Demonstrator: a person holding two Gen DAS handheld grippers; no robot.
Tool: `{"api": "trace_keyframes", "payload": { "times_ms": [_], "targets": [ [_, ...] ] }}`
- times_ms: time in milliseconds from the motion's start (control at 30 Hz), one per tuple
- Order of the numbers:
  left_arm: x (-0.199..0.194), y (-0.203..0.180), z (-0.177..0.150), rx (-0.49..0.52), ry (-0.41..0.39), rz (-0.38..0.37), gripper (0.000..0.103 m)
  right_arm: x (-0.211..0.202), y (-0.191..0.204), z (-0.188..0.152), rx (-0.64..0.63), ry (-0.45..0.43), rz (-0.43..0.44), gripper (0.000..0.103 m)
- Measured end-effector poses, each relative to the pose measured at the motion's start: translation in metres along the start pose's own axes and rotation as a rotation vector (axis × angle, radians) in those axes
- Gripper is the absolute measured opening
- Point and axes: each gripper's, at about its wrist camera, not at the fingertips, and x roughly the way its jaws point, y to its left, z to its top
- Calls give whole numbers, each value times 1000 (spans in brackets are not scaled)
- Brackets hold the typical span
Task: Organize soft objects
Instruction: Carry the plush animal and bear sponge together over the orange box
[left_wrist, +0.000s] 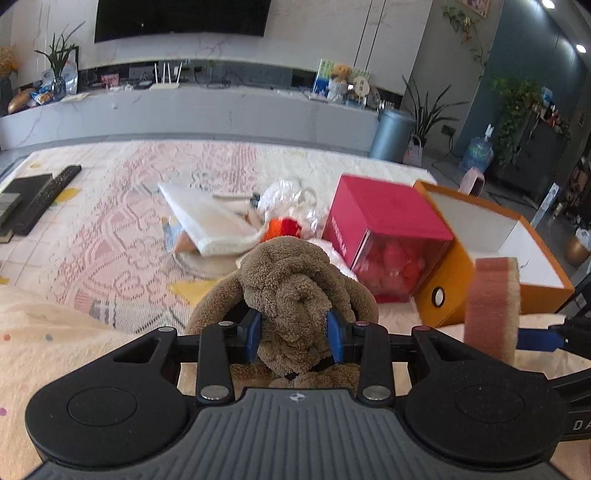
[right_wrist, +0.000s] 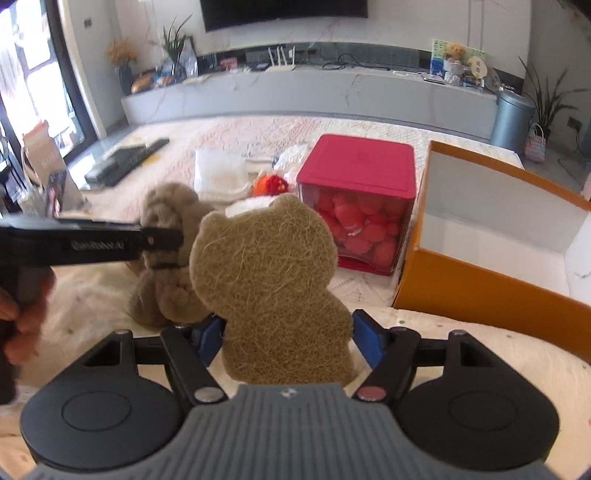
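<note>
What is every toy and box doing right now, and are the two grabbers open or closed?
left gripper: shut on the brown plush dog.
brown plush dog: squeezed, held up.
right gripper: holding the bear-shaped sponge.
bear-shaped sponge: upright, gripped at its base.
orange box: open, nothing seen inside.
red box: lid on, red balls inside.

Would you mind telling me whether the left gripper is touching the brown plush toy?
Touching. The left wrist view shows the left gripper with both blue pads pressed into the brown plush toy, pinching it.
</note>
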Motion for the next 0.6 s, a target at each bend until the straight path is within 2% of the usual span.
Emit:
{"api": "trace_keyframes", "payload": {
  "times_ms": [200, 300, 433, 600],
  "targets": [
    [-37, -14, 28, 14, -135, -27, 41, -31, -13, 12, 68, -104, 15, 71],
    [-47, -30, 47, 37, -189, -61, 41, -44, -23, 26, 74, -146, -13, 71],
    [-43, -57, 70, 65, -209, -149, 41, -53, -42, 43, 82, -181, -94, 72],
    [-21, -103, 94, 133, -201, -247, 41, -56, -83, 63, 171, -193, -177, 72]
  ]
}}
